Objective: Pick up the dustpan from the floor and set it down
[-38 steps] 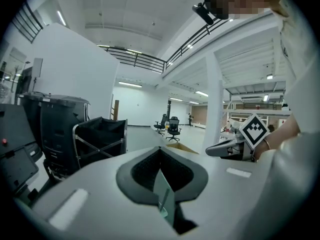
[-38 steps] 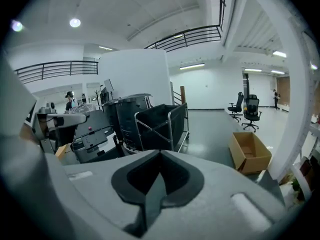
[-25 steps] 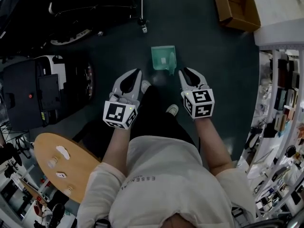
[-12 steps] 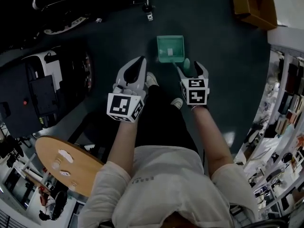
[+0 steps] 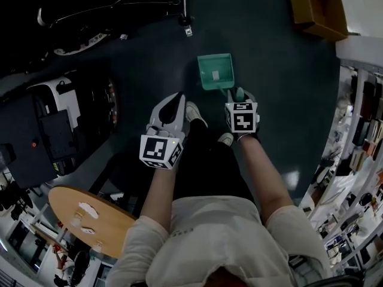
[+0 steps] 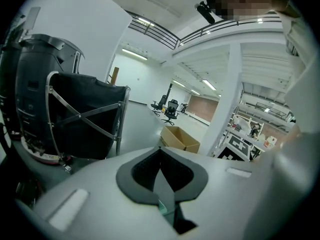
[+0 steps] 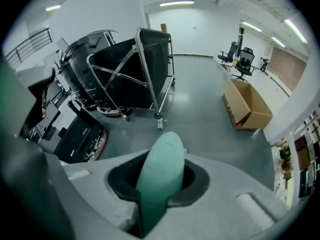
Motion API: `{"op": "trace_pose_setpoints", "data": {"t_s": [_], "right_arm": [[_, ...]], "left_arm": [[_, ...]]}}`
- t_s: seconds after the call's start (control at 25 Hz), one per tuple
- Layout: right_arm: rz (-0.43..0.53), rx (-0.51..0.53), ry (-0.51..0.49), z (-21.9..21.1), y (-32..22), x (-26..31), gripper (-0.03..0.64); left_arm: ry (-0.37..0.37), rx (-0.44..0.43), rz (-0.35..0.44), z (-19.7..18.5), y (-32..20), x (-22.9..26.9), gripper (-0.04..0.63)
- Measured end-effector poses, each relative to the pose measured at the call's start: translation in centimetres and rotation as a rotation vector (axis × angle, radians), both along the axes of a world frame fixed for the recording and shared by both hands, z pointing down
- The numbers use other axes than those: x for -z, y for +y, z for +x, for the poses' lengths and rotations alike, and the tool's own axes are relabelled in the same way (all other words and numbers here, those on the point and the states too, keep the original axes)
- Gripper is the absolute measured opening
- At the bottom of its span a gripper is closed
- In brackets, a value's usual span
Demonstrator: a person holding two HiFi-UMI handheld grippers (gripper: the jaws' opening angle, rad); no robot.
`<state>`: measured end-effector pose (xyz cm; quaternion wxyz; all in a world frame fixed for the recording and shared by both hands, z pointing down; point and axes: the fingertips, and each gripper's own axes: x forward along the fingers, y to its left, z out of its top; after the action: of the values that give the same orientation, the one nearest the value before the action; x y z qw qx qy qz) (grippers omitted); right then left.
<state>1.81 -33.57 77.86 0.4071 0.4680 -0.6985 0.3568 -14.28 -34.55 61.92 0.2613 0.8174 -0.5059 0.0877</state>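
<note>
The right tool (image 5: 239, 96) points steeply down at the floor (image 5: 269, 100) and is clamped on the dustpan's handle (image 7: 158, 176). Its jaws have just been closing, and the green handle fills the gap between them, its rounded end sticking out past the jaws. The dustpan (image 5: 214, 70) sits low over the dark floor just ahead of the person's shoes (image 5: 194, 112), with its scoop pointing away from the person and its handle towards them; whether it touches the floor cannot be told. It is well apart from the cardboard box (image 5: 317, 8) at the far right. The left tool (image 5: 176, 99) hangs beside the right one, over the left shoe, with its jaws drawn together on nothing, clear of the dustpan.
</note>
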Motion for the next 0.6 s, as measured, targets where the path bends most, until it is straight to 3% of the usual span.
{"op": "trace_pose_setpoints", "data": {"t_s": [0.08, 0.36, 0.6], "right_arm": [[0.001, -0.011, 0.001, 0.4, 0.1, 0.8, 0.022], [0.045, -0.071, -0.052, 2.6, 2.8, 7.5, 0.018], [0.115, -0.079, -0.094, 5.4, 7.6, 15.0, 0.018]], "left_arm": [[0.013, 0.014, 0.010, -0.6, 0.1, 0.7, 0.017], [0.023, 0.009, 0.062, -0.9, 2.1, 4.6, 0.017], [0.023, -0.033, 0.127, 1.7, 5.8, 9.8, 0.017]]}}
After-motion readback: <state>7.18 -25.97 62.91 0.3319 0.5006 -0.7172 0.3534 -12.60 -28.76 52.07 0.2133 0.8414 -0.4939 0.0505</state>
